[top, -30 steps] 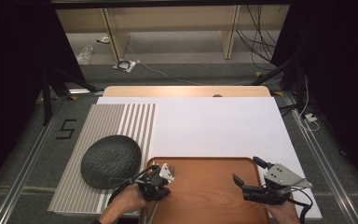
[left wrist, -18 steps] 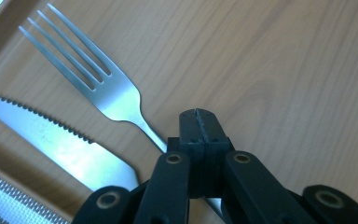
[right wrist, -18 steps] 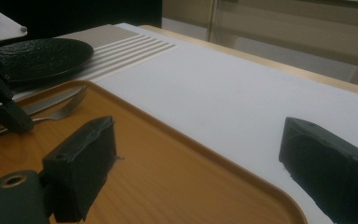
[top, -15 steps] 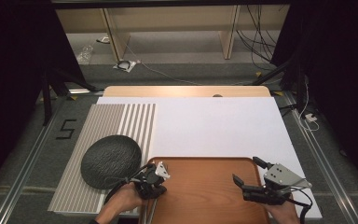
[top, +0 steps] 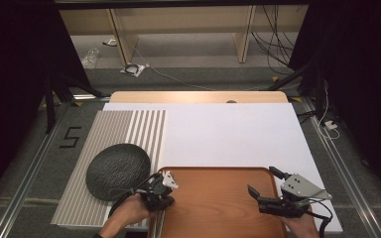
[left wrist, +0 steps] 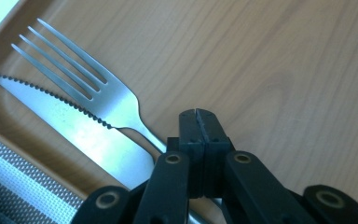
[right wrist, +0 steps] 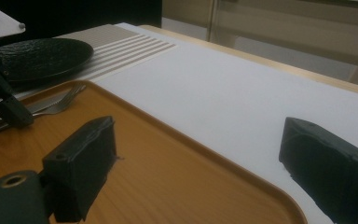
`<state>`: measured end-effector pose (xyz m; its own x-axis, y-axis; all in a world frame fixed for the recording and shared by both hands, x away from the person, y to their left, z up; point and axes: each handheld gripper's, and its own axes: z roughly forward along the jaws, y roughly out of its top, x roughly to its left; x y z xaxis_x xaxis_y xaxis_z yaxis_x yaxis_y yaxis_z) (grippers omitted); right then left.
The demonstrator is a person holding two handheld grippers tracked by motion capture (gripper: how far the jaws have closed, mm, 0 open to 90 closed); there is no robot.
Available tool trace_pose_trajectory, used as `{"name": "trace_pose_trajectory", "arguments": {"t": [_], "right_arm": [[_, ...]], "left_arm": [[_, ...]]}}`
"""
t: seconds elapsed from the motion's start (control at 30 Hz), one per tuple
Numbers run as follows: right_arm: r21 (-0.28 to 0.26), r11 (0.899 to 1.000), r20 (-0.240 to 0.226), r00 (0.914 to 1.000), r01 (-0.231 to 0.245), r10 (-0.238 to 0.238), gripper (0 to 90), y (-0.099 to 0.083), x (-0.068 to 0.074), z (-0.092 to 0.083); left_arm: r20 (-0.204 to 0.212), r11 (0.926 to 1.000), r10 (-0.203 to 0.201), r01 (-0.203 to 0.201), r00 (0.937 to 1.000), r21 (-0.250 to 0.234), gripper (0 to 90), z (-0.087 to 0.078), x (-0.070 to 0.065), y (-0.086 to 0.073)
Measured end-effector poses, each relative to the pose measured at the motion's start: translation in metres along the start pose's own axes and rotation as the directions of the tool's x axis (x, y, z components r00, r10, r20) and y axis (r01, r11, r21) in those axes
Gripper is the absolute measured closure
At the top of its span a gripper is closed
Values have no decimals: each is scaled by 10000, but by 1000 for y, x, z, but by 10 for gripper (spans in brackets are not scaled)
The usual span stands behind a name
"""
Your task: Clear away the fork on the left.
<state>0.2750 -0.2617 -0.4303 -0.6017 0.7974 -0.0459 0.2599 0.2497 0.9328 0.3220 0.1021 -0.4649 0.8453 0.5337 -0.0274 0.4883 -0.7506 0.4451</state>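
Cutlery lies along the left inner edge of the wooden tray (top: 218,198): a fork (left wrist: 91,91) and a serrated knife (left wrist: 74,130) side by side, touching. Left of the tray, a black plate (top: 117,171) sits on the striped placemat (top: 104,134). The left gripper (left wrist: 199,119) is clenched above the fork's handle, its 2 jaws pressed together. The right gripper (right wrist: 196,172) hovers over the tray's right edge, jaws spread and holding nothing.

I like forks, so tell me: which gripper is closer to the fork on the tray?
Left. The left gripper sits shut right over the fork handle at the tray's left edge; the right gripper waits open across the tray.
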Motion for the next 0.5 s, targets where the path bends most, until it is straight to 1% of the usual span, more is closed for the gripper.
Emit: {"name": "trace_pose_trajectory", "arguments": {"t": [0.1,0.13,0.17,0.2,0.23,0.27,0.3,0.33,0.37,0.4,0.43,0.5], "right_arm": [[-1,10000,-10,10000,6,-6,119,0,0,0],[5,10000,-14,10000,9,-9,119,0,0,0],[5,10000,-14,10000,9,-9,119,0,0,0],[6,10000,-9,10000,16,-16,119,0,0,0],[-3,10000,-14,10000,2,-2,119,0,0,0],[-5,10000,-9,10000,-2,2,119,0,0,0],[-7,10000,-8,10000,-1,1,119,0,0,0],[10,10000,-10,10000,36,-36,119,0,0,0],[3,10000,-4,10000,36,-36,119,0,0,0],[-21,10000,-6,10000,25,-25,118,0,0,0],[-32,10000,-6,10000,24,-24,119,0,0,0],[-55,10000,4,10000,7,-7,119,0,0,0]], "left_arm": [[-78,9999,6,-7,10000,-138,856,-1,-1,1],[-78,9999,6,-7,10000,-138,827,-1,-1,1],[-50,9997,4,-6,10000,-224,827,-2,-1,1],[0,9995,28,-28,10000,-313,786,-5,0,2],[73,9981,-50,54,10000,-621,758,-9,0,3],[73,9981,-50,54,10000,-621,711,-9,0,3],[62,9939,-144,150,9999,-1093,669,-14,0,4],[92,9908,-262,272,9996,-1325,643,-16,1,5],[93,9877,-381,391,9992,-1515,599,-18,2,6],[7,9843,-440,435,9990,-1709,546,-20,2,6],[-34,9816,-487,472,9988,-1851,520,-22,3,6],[-81,9785,-578,550,9983,-1986,480,-24,3,5]]}}
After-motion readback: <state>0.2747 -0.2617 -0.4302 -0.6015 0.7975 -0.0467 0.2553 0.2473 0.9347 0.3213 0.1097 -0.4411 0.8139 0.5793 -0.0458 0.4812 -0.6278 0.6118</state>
